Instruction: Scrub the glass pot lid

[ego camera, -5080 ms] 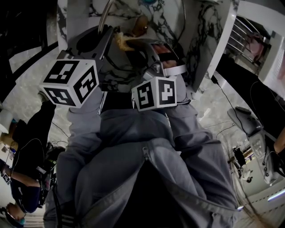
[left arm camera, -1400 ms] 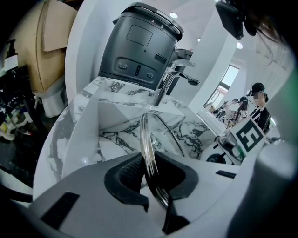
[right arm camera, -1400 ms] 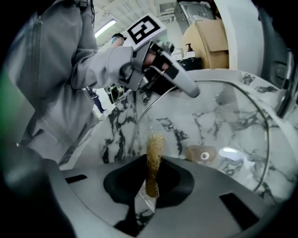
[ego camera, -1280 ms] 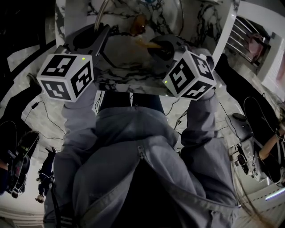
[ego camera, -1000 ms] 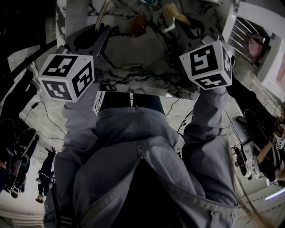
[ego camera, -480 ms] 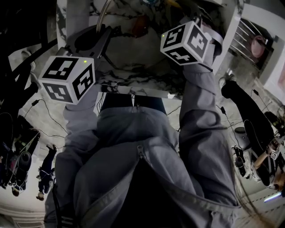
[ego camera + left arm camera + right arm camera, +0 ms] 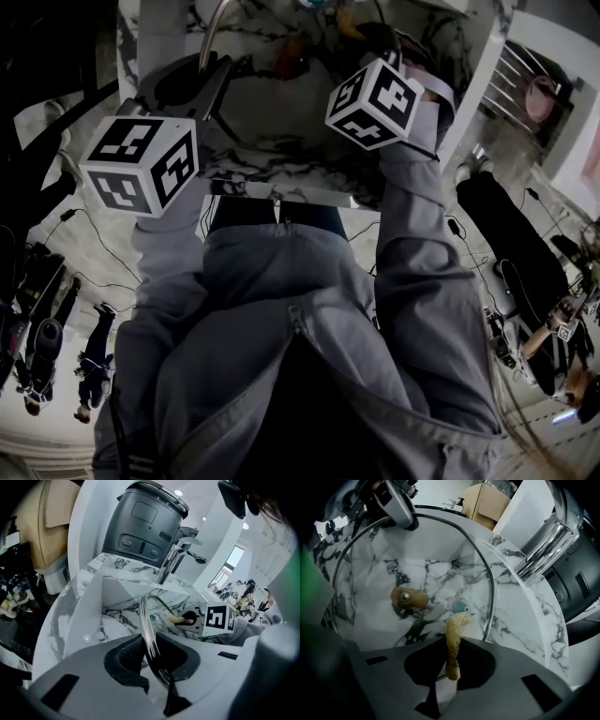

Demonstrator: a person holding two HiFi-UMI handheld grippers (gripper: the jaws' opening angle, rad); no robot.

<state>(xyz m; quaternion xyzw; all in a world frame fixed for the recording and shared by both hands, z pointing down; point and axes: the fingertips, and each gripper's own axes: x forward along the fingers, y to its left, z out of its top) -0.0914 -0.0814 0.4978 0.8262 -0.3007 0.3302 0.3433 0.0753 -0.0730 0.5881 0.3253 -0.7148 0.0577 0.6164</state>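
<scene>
- Left tongs (image 7: 154,660): jaws clamped on the rim of the lid (image 7: 146,620). The glass edge sits between the two dark pads, a firm hold with only the rim's thickness between them.
- Lid: held on edge above the sink (image 7: 93,616) and tilted, with most of the disc over the basin. The brown knob (image 7: 408,597) is at its centre, screw end towards my right tongs.
- Right tongs (image 7: 451,660): jaws nearly together, pinching a tan sponge (image 7: 453,641). The sponge stands out past the jaw tips as a narrow, squashed strip.
- Right tongs hang over the sink, pointing steeply down into the basin at the lid's screw side.
- Sponge tip: from the right gripper view it falls inside the lid's ring, in line with the teal drain (image 7: 459,606) at the sink bottom (contact with the glass: cannot tell).
- Faucet (image 7: 543,543): chrome, standing on the sink's far rim.
- Grey appliance (image 7: 145,522): behind the sink, past the faucet.
- Head view: both marker cubes hang over the sink's near edge, the right one further in over the basin.
</scene>
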